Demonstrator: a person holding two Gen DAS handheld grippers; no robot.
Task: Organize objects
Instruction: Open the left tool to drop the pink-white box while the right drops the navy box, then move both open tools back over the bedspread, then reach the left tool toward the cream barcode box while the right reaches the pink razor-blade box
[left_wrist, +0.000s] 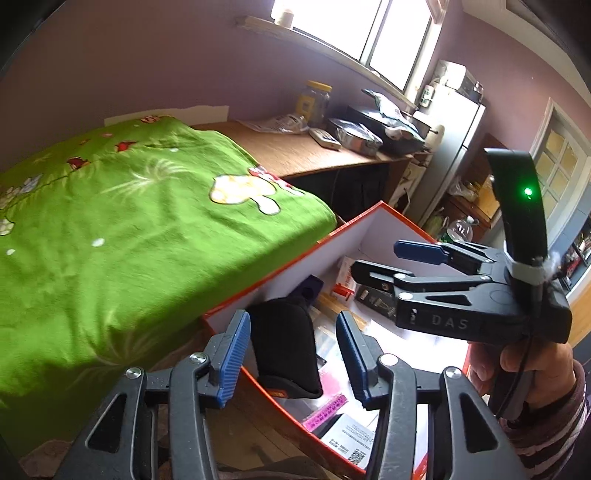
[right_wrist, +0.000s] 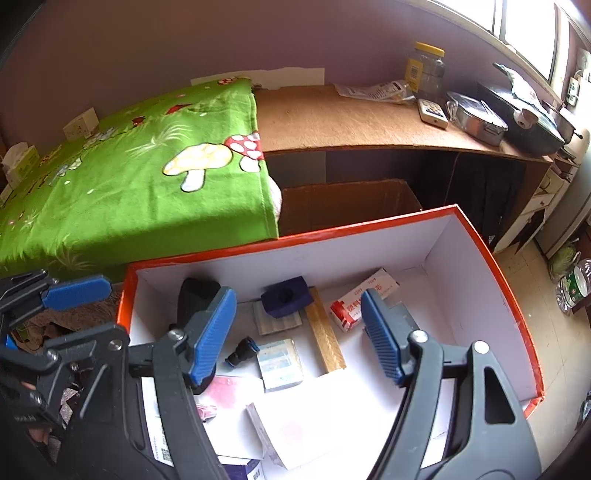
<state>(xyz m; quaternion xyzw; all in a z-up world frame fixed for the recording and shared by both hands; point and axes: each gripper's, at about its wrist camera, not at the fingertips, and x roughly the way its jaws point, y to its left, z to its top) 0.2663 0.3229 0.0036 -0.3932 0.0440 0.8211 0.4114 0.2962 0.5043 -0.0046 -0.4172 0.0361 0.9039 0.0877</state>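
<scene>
The black pouch (left_wrist: 286, 347) stands on end in the near left corner of the orange-rimmed box (right_wrist: 369, 225), leaning on the white wall, soft and dark with an orange strip at its base. The left gripper (left_wrist: 291, 360) straddles it with jaws apart and pads clear, so lifting straight up should keep it from toppling. The right gripper (right_wrist: 299, 332) hangs over the box, jaws apart and empty, above a blue block (right_wrist: 284, 301), wooden strip (right_wrist: 325, 339) and cartons.
</scene>
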